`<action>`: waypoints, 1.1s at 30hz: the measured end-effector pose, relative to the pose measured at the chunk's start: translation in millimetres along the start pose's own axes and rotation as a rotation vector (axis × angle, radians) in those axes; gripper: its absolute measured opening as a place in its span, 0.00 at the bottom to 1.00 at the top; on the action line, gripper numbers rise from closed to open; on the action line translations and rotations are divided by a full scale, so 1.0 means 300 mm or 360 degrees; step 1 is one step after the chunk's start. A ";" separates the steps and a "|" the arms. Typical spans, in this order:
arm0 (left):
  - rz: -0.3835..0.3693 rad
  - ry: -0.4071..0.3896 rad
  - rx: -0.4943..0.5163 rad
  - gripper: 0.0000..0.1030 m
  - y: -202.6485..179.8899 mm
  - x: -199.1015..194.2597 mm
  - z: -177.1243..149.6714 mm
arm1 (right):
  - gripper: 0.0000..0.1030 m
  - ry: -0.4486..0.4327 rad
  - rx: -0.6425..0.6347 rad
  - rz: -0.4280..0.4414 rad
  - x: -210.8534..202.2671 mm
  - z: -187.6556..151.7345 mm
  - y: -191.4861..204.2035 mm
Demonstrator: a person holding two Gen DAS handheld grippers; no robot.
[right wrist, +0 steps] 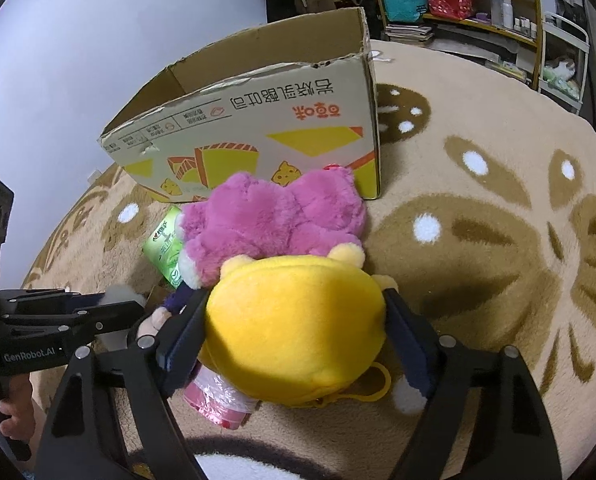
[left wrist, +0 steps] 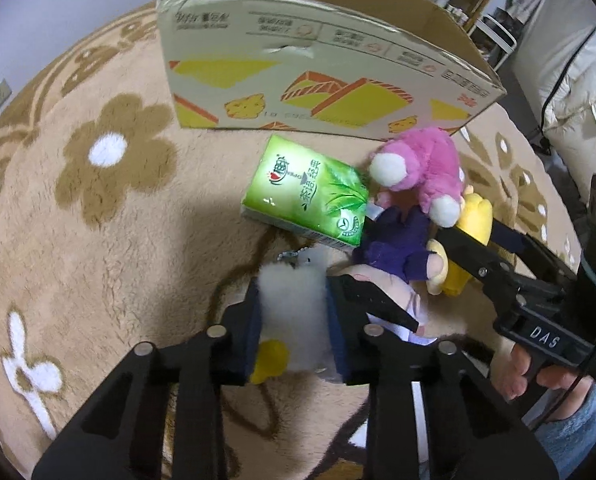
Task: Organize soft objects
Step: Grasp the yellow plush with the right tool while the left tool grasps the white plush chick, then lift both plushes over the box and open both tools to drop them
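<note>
My left gripper (left wrist: 294, 304) is shut on a small white fluffy plush (left wrist: 292, 312) with a yellow part, just above the carpet. My right gripper (right wrist: 296, 320) is shut on a yellow plush (right wrist: 298, 332); it also shows in the left wrist view (left wrist: 471, 224). A pink plush bear (right wrist: 274, 224) lies just beyond it, also in the left wrist view (left wrist: 417, 164). A purple plush piece (left wrist: 393, 244) lies between the grippers. A green tissue pack (left wrist: 309, 196) lies on the carpet. An open cardboard box (left wrist: 317, 80) stands behind the pile, also in the right wrist view (right wrist: 258, 128).
The floor is a beige carpet (left wrist: 110, 208) with brown flowers. A pink plastic-wrapped pack (right wrist: 218, 400) lies under the yellow plush. Shelves (right wrist: 477, 8) with bags and bottles stand at the back right. A white bedding bundle (left wrist: 577, 92) is at the far right.
</note>
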State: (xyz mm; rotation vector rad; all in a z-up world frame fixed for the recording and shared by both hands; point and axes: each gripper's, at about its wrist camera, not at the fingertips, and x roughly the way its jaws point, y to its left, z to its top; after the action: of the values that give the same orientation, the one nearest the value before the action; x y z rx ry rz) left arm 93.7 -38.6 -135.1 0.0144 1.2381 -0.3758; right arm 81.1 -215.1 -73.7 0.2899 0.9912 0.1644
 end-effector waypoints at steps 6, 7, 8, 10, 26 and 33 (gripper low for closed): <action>-0.0001 -0.0038 -0.0008 0.02 0.006 -0.016 0.003 | 0.85 -0.0021 -0.0012 -0.0011 -0.013 0.003 0.003; -0.0001 -0.0042 -0.0005 0.02 0.008 -0.016 0.004 | 0.85 -0.0025 -0.0007 -0.0012 -0.015 0.003 0.001; 0.0017 -0.0059 -0.0001 0.02 0.007 -0.018 0.005 | 0.85 -0.0028 -0.0005 -0.0012 -0.016 0.004 -0.002; 0.0028 -0.0085 0.0008 0.02 0.011 -0.033 0.007 | 0.85 -0.0038 0.0003 -0.0014 -0.022 0.007 -0.005; 0.0133 -0.0491 -0.0010 0.02 0.024 -0.210 0.067 | 0.84 -0.0299 0.0059 0.0021 -0.158 0.057 -0.022; 0.0113 -0.0714 0.0030 0.02 0.016 -0.352 0.116 | 0.84 -0.0417 0.0022 0.0037 -0.219 0.102 0.004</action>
State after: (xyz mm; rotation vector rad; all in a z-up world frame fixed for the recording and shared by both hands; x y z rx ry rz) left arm 98.2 -12.9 -27.0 -0.0100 0.7884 -0.3078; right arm 71.4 -236.7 -5.0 0.3267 0.7301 0.1370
